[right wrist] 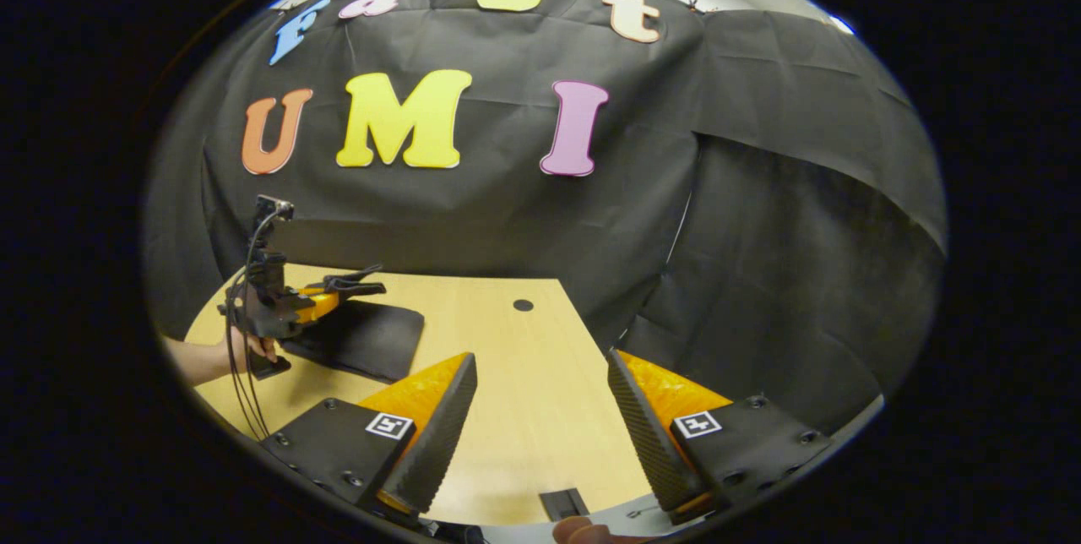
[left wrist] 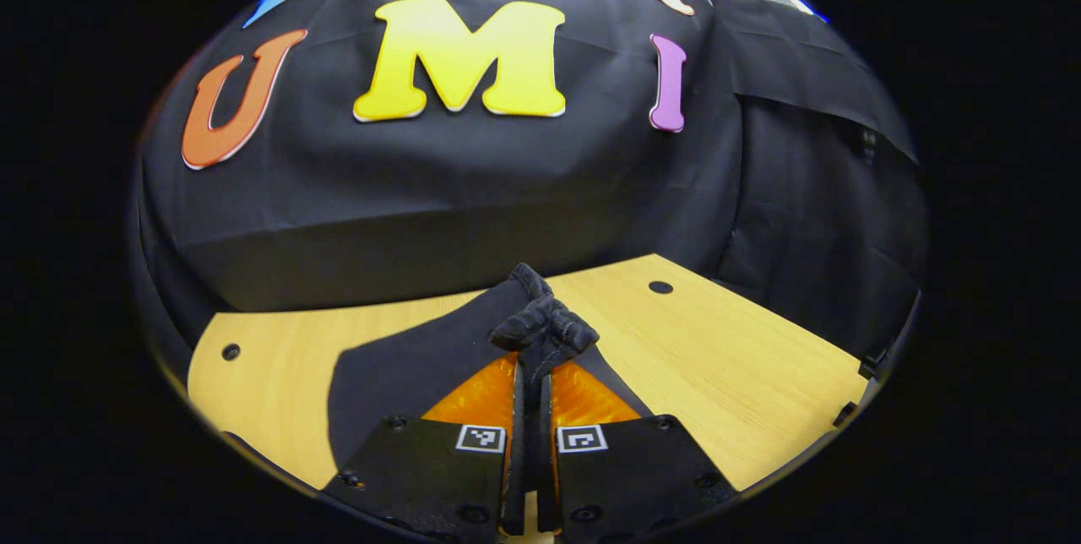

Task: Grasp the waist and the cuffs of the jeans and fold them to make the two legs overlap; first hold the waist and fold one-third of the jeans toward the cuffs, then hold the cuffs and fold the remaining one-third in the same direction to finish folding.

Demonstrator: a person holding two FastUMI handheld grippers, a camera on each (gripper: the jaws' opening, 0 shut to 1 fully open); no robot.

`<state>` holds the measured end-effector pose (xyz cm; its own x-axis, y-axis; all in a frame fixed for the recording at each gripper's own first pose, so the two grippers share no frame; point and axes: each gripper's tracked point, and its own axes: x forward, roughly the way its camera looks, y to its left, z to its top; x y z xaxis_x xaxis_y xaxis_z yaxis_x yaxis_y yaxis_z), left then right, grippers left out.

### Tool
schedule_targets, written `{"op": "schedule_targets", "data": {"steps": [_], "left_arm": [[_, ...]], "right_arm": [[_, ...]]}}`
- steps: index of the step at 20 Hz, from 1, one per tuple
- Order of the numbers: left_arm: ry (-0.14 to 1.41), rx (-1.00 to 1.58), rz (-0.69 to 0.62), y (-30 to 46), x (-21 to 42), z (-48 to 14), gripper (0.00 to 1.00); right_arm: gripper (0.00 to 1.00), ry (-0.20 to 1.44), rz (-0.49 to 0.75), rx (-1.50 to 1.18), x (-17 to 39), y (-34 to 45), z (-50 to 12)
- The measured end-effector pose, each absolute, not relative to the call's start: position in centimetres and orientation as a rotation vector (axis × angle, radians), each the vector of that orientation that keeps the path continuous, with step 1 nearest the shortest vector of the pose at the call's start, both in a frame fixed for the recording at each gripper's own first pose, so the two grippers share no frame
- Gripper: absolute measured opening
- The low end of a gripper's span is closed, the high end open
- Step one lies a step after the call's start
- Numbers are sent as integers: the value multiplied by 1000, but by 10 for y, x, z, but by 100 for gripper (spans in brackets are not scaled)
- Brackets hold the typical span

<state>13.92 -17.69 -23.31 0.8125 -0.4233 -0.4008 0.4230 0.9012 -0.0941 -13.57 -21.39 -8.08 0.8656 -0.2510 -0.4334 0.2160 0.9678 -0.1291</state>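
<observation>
On the bench (right wrist: 540, 375), my left hand-held gripper (left wrist: 534, 358) clamps the jeans (left wrist: 405, 367) mid-fold; my right (right wrist: 540, 409), spread apart, should grip next.

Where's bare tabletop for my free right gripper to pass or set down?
Bare wood lies ahead of the open right gripper, from its fingers to the table's hole and the wall. It is crowded at the far left, where the left gripper pinches a bunch of the dark jeans.
</observation>
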Motion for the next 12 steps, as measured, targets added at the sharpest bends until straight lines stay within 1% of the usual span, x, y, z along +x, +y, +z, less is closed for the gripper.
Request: {"op": "schedule_targets", "data": {"steps": [1, 2, 5, 6, 7, 8, 9, 10, 11, 12], "left_arm": [[457, -22, -452, -182, 137, -245, 8], [491, -44, -448, -185, 135, -258, 8], [573, -115, -421, -191, 132, -297, 11], [600, -147, -417, -194, 130, -306, 12], [626, -181, -404, -195, 129, -316, 15], [640, -217, -395, -197, 128, -321, 18], [643, -241, -388, -196, 130, -323, 13], [641, -262, -381, -193, 128, -319, 19], [637, -272, -374, -195, 130, -321, 37], [640, -272, -369, -195, 127, -320, 37]], "right_arm": [[94, 476, -243, -81, -135, -216, -84], [96, 486, -242, -83, -134, -217, -87], [96, 509, -234, -92, -127, -221, -93], [94, 513, -228, -93, -123, -222, -94], [96, 515, -223, -95, -121, -221, -95], [96, 513, -216, -98, -117, -220, -94], [96, 512, -209, -101, -113, -219, -95], [96, 510, -201, -99, -110, -217, -94], [96, 509, -195, -97, -107, -216, -94], [96, 509, -187, -93, -105, -213, -95]]}}
